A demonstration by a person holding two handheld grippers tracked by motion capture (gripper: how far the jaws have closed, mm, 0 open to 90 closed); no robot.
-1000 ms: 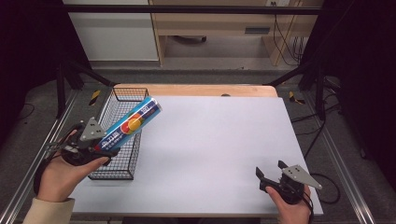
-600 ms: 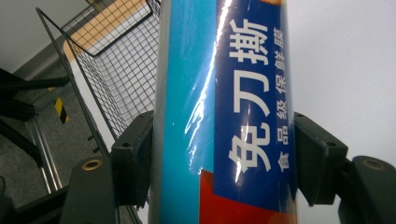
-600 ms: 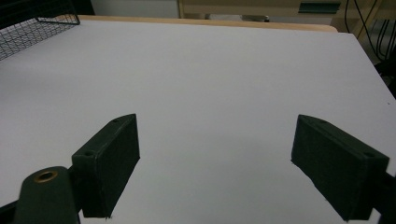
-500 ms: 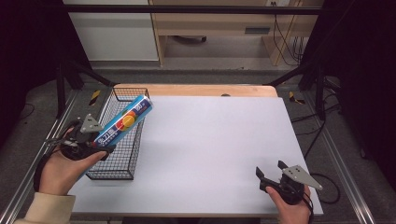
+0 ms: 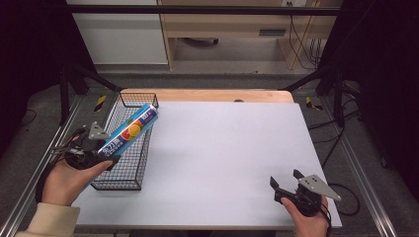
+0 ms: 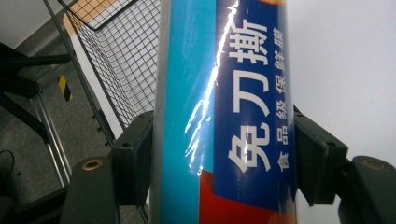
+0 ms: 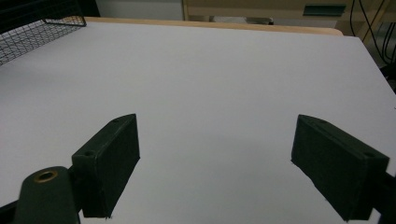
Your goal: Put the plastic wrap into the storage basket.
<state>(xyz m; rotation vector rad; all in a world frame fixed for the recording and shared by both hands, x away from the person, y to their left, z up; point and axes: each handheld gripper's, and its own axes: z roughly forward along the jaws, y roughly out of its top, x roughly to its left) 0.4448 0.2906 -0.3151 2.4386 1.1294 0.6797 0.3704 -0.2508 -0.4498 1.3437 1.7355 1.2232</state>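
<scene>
A dim workshop frames the scene, with pale cabinets and a wooden bench at the back, and in the middle sits the table (image 5: 227,153), a broad matte white sheet over a wooden top whose far edge peeks out in bare timber. It's smooth, flat, and nothing lies on its main stretch.

Over on the left edge stands the wire basket (image 5: 126,148), a long rectangular cage of thin black mesh, open at the top, running away from the person. That open top looks like the point of the whole exercise, I'd say.

And here's the action: the cling-film box (image 5: 129,134), a long slim carton in glossy blue and cyan with an orange fruit picture and white lettering, hangs tilted above the basket, far end raised, not touching the mesh as far as I can tell. The tilt suggests it's being lined up with the basket's long axis so it can drop in lengthwise.

The left gripper (image 5: 101,157) has it, black pads clamped tight on both long sides of the carton near its lower end; the left gripper view shows the shiny wrap pinched squarely between them.

Down at the near right corner, the right gripper (image 5: 285,182) waits just above the white sheet, jaws spread wide with nothing between them, kept well clear.
</scene>
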